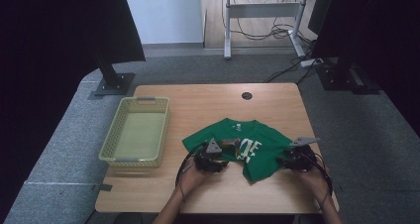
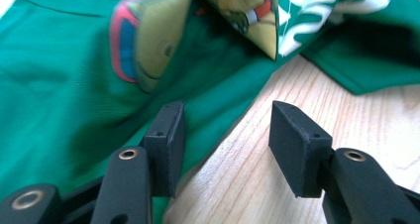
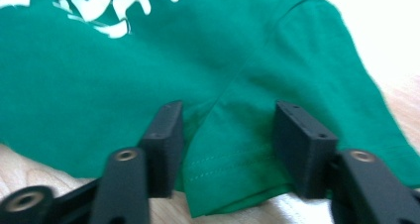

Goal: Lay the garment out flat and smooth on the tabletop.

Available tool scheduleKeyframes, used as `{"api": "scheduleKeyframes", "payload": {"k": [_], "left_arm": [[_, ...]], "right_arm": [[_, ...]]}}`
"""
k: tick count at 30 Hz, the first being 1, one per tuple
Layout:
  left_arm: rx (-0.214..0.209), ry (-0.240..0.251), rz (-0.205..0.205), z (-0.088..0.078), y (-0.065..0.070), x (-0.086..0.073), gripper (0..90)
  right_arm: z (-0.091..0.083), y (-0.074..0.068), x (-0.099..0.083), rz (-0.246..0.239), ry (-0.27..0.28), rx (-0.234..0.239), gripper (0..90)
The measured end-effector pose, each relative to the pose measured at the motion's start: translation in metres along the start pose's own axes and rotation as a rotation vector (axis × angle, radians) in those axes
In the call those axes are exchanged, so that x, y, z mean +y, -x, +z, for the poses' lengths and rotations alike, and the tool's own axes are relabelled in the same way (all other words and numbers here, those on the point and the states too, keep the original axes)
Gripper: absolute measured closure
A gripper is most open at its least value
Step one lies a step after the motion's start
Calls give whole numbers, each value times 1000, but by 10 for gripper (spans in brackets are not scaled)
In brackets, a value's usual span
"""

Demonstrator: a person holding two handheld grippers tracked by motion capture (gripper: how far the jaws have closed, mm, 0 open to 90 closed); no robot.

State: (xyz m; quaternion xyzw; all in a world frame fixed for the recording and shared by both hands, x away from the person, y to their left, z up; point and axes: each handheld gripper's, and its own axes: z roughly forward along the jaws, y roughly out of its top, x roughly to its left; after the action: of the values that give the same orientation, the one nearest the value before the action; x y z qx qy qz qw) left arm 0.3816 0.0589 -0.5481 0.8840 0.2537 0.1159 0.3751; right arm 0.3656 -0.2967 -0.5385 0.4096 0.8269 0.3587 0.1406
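One green T-shirt (image 1: 247,147) crumpled on desk (image 1: 198,105), centre-right; white lettering and cartoon print, unreadable. One empty yellow basket (image 1: 110,145) at left. Left gripper (image 1: 210,159) at shirt's left edge, fingers apart, nothing clamped. Right gripper (image 1: 292,157) at sleeve hem, fingers apart over fabric, not pressing.

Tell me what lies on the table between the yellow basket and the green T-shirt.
Nothing: in the high view, bare wood separates the yellow basket from the green T-shirt.

White lettering on the green T-shirt (image 1: 257,149), too folded to read
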Motion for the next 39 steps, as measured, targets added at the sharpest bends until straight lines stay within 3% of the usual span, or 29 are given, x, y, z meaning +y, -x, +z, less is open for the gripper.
{"api": "scheduleKeyframes", "payload": {"k": [4, 5, 6, 7, 11, 12, 13, 16, 19, 22, 23, 24, 25, 26, 27, 28, 29, 33, 34, 36, 37, 38, 39], "left_arm": [[2, 7, -14, 1, -1, 0, 562], [30, 20, -70, 0, -9, -1, 770], [30, 20, -70, 0, -9, -1, 841], [21, 24, -87, -1, -12, -2, 841], [8, 20, -93, -3, -14, -3, 889], [8, 20, -93, -3, -14, -3, 889], [7, 49, -103, -15, -17, -1, 892], [12, 66, -107, -20, -19, 0, 892], [28, 109, -121, -41, -26, 5, 892], [42, 108, -117, -45, -28, 5, 892], [79, 122, -136, -55, -35, 3, 892], [79, 122, -136, -55, -35, 3, 893], [79, 122, -136, -55, -35, 3, 893], [115, 132, -158, -64, -43, -3, 893], [115, 132, -158, -64, -43, -3, 893], [115, 132, -158, -64, -43, -3, 893], [134, 161, -187, -76, -52, -7, 893], [150, 168, -200, -80, -55, -7, 894], [186, 131, -195, -72, -58, -7, 894], [186, 131, -195, -72, -58, -7, 878], [212, 116, -200, -63, -58, -9, 878], [212, 116, -200, -63, -58, -9, 718], [202, 123, -198, -64, -55, -10, 718]], "right_arm": [[2, -2, -1, -9, -12, 5, 546], [4, -3, 0, -9, -18, 21, 727], [4, -3, 0, -9, -18, 21, 727], [4, -3, 0, -11, -19, 19, 758], [4, -3, 1, -9, -18, 17, 783], [-1, -2, 3, -9, 2, 9, 783], [-12, 2, 6, 14, 50, 3, 868], [-16, 4, 7, 19, 64, -5, 873], [-26, 9, 10, 38, 85, -37, 875], [-31, 12, 12, 47, 96, -57, 875], [-31, 12, 12, 47, 96, -57, 876], [-31, 12, 12, 47, 96, -57, 876], [-34, 15, 13, 65, 104, -93, 876], [-34, 15, 13, 65, 104, -93, 878], [-34, 15, 13, 65, 104, -93, 878], [-39, 22, 13, 78, 112, -116, 878], [-39, 22, 13, 78, 112, -116, 878], [-48, 32, 18, 99, 136, -137, 877], [-48, 32, 18, 99, 136, -137, 877], [-39, 33, 22, 92, 109, -136, 877], [-39, 33, 22, 92, 109, -136, 856], [-39, 33, 22, 92, 109, -136, 856], [-27, 31, 23, 75, 64, -125, 715]]}}
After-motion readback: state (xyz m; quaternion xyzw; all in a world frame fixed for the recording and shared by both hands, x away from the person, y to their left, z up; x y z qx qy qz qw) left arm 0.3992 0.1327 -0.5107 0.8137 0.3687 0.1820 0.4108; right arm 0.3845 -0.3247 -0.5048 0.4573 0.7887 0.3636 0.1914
